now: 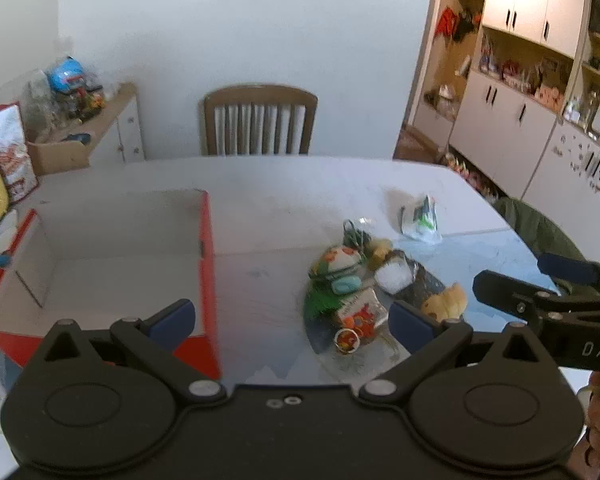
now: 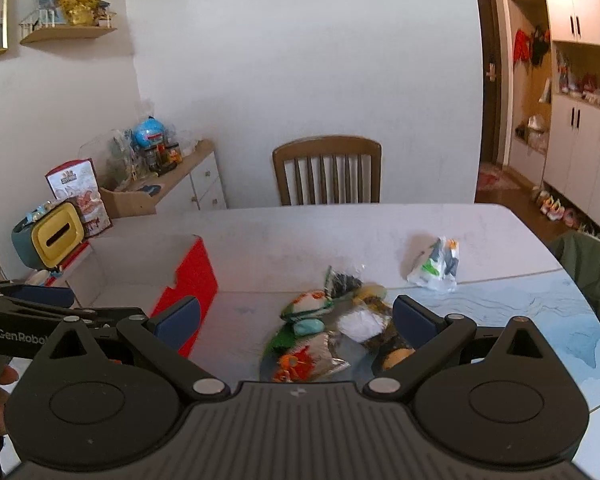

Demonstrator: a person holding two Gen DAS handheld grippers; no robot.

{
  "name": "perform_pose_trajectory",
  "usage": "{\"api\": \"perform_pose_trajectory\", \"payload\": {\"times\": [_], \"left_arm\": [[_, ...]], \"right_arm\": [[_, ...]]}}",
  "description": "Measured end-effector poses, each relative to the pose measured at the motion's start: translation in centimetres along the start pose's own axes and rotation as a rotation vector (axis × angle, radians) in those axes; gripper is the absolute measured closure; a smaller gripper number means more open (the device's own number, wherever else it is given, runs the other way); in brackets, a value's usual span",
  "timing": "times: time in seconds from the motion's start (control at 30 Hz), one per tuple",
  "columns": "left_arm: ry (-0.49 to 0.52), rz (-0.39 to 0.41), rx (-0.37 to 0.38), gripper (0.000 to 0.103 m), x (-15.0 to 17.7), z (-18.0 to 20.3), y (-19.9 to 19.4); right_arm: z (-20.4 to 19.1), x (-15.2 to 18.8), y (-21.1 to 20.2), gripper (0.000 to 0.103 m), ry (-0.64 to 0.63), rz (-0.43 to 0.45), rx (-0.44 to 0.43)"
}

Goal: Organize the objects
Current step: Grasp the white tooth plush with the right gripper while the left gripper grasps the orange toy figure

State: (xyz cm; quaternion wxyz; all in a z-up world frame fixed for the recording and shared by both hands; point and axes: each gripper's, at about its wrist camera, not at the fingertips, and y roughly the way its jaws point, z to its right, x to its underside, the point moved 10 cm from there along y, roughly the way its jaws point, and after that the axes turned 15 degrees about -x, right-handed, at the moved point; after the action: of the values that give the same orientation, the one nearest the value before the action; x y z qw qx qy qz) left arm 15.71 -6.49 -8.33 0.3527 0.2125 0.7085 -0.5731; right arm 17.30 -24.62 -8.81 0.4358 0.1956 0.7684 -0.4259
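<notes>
Soft even daylight, slight blur, fisheye-bent edges.

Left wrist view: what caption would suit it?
Open left claw above a table, red box beside a toy pile.

Pale grey-white counter (image 1: 292,192), rounded far corners; near-right part covered by a light blue patterned mat (image 2: 540,320).

Left side: open cardboard box (image 1: 206,264) with red outer walls and plain interior, sitting directly on the counter, nothing visible inside it.

Centre, right of box: clear plastic sheet or bag (image 1: 324,340) lying flat, carrying a heap of small packets (image 2: 332,332), among them a floral pouch (image 1: 338,260), a teal piece (image 1: 346,285), a white crinkled packet (image 1: 394,276), a yellow soft item (image 1: 446,302). Items touch and overlap; details blurred.

Further right and back, apart from the heap: single crumpled white-and-green wrapper (image 2: 436,266), near the mat's far edge.
</notes>
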Motion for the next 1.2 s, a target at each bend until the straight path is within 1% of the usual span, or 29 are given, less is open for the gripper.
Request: {"api": "perform_pose_trajectory", "payload": {"times": [0.2, 0.33, 0.4, 0.47, 0.57, 0.63, 0.77, 0.83, 0.9, 0.93, 1.03, 1.07, 1.13, 1.2], "left_arm": [[0.047, -0.130, 0.001, 0.000, 1.7, 2.4, 3.2], [0.057, -0.133, 0.008, 0.000, 1.9, 3.8, 4.8], [0.038, -0.152, 0.033, 0.000, 2.1, 4.4, 5.7], [0.023, -0.173, 0.024, 0.000, 2.4, 4.7, 6.9], [0.034, -0.177, -0.006, 0.000, 2.8, 5.5, 8.4], [0.039, -0.184, -0.007, 0.001, 3.1, 6.0, 9.1], [0.054, -0.196, -0.013, 0.001, 3.9, 7.1, 10.4], [0.032, -0.224, -0.020, 0.001, 4.2, 7.3, 11.1], [0.026, -0.231, -0.022, 0.002, 4.5, 7.6, 11.8], [0.032, -0.232, -0.026, 0.004, 4.6, 7.7, 12.1], [0.056, -0.233, -0.043, 0.010, 5.1, 8.2, 13.3], [0.057, -0.236, -0.050, 0.011, 5.2, 8.3, 13.5], [0.050, -0.243, -0.054, 0.016, 5.3, 8.3, 14.1], [0.038, -0.248, -0.053, 0.018, 5.4, 8.3, 14.4]], "right_arm": [[4.0, 1.0, 1.0, 0.001, 0.011, -0.048, 0.041], [6.6, 2.2, 1.5, 0.001, 0.023, -0.084, 0.064], [7.6, 3.0, 1.6, 0.001, 0.024, -0.100, 0.071], [8.4, 3.9, 2.0, 0.001, 0.026, -0.123, 0.071], [9.3, 5.4, 2.9, 0.001, 0.018, -0.169, 0.070], [9.8, 6.6, 3.6, 0.003, 0.009, -0.203, 0.067], [10.7, 8.7, 4.9, 0.005, 0.019, -0.267, 0.046], [11.0, 9.3, 5.5, 0.006, 0.011, -0.282, 0.041], [11.4, 9.9, 6.1, 0.007, 0.010, -0.300, 0.040], [11.7, 10.2, 6.4, 0.010, 0.013, -0.310, 0.036], [12.6, 11.1, 7.1, 0.012, 0.023, -0.338, 0.036], [12.9, 11.3, 7.2, 0.012, 0.028, -0.345, 0.036], [13.3, 11.7, 7.5, 0.017, 0.042, -0.356, 0.031], [13.7, 11.8, 7.6, 0.018, 0.049, -0.363, 0.026]]}}
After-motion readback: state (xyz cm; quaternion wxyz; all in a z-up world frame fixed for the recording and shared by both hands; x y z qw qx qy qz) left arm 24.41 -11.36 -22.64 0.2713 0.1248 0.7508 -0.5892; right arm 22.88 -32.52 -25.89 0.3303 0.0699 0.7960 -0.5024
